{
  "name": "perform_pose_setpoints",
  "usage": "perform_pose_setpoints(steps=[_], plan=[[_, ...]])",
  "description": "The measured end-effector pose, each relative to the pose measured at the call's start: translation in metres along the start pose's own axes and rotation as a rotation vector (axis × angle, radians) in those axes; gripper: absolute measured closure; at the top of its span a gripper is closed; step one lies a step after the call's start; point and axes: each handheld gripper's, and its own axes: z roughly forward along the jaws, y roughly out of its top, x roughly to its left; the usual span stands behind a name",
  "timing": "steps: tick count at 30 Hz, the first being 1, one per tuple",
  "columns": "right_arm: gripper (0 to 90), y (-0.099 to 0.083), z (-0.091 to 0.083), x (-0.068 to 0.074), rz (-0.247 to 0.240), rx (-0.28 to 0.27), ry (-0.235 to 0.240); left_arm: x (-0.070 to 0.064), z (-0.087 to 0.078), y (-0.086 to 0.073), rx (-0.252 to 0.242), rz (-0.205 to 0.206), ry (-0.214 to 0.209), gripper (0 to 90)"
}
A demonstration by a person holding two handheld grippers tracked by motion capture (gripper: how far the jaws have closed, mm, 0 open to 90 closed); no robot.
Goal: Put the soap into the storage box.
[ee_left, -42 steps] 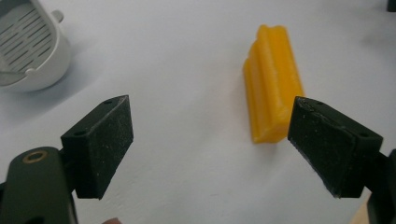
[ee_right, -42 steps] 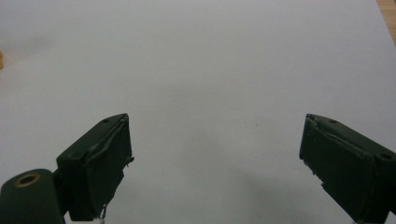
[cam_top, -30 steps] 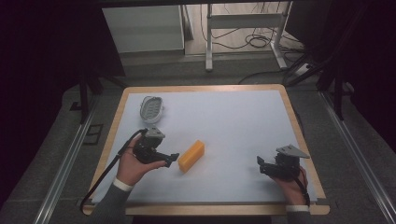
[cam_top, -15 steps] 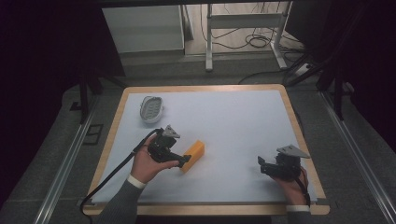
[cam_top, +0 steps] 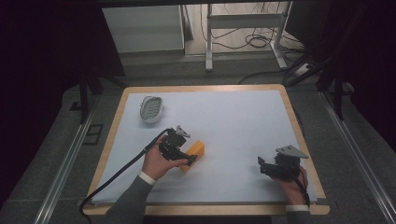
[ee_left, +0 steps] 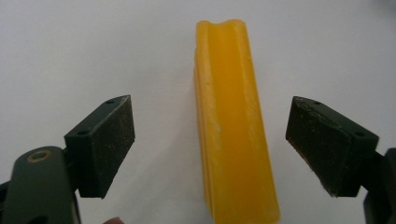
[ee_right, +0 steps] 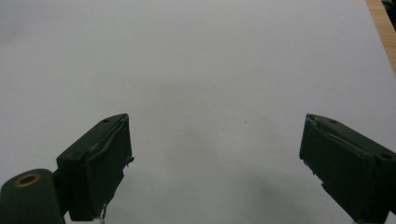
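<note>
My left gripper [cam_top: 190, 159] sits over the near end of the yellow block [cam_top: 197, 151], with its jaws spread wide apart. In the left gripper view the block [ee_left: 233, 126] runs lengthwise straight away from me between the two black pads [ee_left: 109, 144], and there is white surface showing on either side of it, so neither pad touches it. A shallow groove runs along the block's top face. The block lies flat on the desk [cam_top: 243, 116], in the near left part of the white top, closer to the near edge than to the far one and well in from the left edge.

My right gripper [cam_top: 261, 167] rests near the near right corner of the desk, well apart from the block. Its jaws are also spread wide, and in the right gripper view they [ee_right: 219, 168] frame bare white surface, with a strip of the wooden rim [ee_right: 382, 28] at the upper right.

A pale oval dish [cam_top: 151, 108] lies near the far left corner, apart from the block and from both grippers.
</note>
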Motion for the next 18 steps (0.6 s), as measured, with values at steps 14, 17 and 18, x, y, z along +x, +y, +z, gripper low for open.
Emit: perform_pose_setpoints(steps=[14, 17, 18], plan=[[9.3, -0.002, 0.001, -0.001, -0.006, 0.010, -0.026, -0.007, 0.030, 0.003, 0.121, 0.040, -0.024, 48.2], [9.3, -0.001, 0.002, 0.000, -0.010, 0.014, -0.030, -0.008, 0.032, 0.003, 0.128, 0.041, -0.024, 55.8], [9.3, -0.001, 0.002, 0.000, -0.012, 0.014, -0.033, -0.008, 0.031, 0.003, 0.129, 0.041, -0.020, 56.1]])
